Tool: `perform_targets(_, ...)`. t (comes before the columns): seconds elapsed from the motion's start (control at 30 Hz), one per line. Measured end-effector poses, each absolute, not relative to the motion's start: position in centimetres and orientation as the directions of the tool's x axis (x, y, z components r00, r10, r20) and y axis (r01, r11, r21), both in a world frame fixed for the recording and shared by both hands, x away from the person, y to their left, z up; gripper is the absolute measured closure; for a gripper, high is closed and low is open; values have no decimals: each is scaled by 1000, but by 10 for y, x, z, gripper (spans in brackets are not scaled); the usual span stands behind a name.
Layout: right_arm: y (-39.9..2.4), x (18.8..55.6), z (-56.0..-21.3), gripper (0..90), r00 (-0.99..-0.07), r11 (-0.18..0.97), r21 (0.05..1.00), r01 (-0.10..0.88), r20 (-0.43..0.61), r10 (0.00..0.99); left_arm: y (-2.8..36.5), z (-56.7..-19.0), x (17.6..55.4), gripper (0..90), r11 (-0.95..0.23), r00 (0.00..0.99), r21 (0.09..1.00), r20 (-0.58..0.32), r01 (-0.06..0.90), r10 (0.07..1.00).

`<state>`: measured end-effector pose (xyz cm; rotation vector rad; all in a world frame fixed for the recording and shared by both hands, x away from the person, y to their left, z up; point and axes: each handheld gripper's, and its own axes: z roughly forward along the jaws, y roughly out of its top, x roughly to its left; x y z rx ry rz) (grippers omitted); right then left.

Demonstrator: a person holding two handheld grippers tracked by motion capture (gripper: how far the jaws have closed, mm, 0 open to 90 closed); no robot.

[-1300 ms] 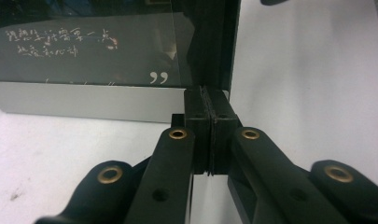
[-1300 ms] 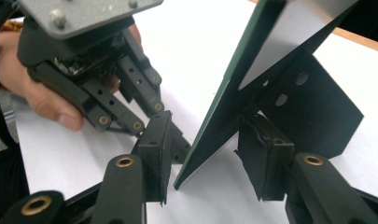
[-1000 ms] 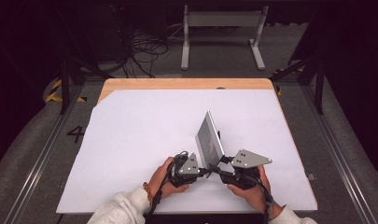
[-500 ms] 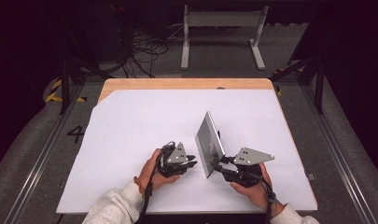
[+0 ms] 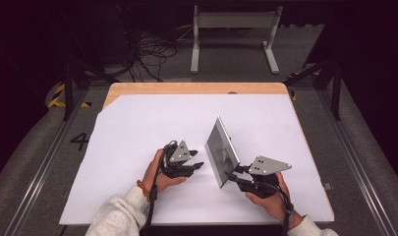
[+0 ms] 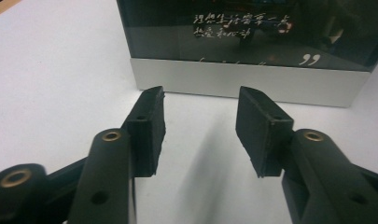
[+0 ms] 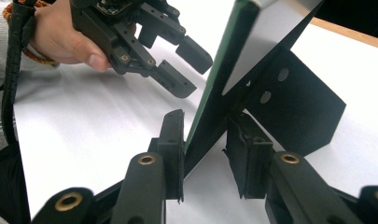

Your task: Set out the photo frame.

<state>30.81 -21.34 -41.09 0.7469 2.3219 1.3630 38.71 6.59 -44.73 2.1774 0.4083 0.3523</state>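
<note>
While our right tool (image 7: pixel 204 154) pinches the photo frame's (image 5: pixel 221 150) lower corner, a tip-over threatens.
Left tool (image 5: pixel 195 160), its jaws just opening and empty, sits at nine o'clock of the tilted frame: glossy glass, silver border, thin black stand (image 7: pixel 294 107), slick white bench (image 5: pixel 137 128); a loose pinch lets it slide flat.

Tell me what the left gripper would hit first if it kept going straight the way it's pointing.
Most likely the lower silver border of the upright picture frame, straight ahead of the open left gripper, with bare white table between them.
</note>
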Motion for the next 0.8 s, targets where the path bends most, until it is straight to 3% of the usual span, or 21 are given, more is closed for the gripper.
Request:
perform_targets(0.33,-219,303,-410,682,-792,431,868,246,-76,605,67,-441,396,330,-534,899,825,75,187,431)
perform_targets(0.63,-215,303,-410,699,-784,424,869,257,-69,617,65,-441,396,320,-541,905,820,73,184,418)
perform_targets(0.8,-210,304,-416,604,-774,422,861,284,-54,631,65,-440,394,313,-542,908,820,68,185,413)
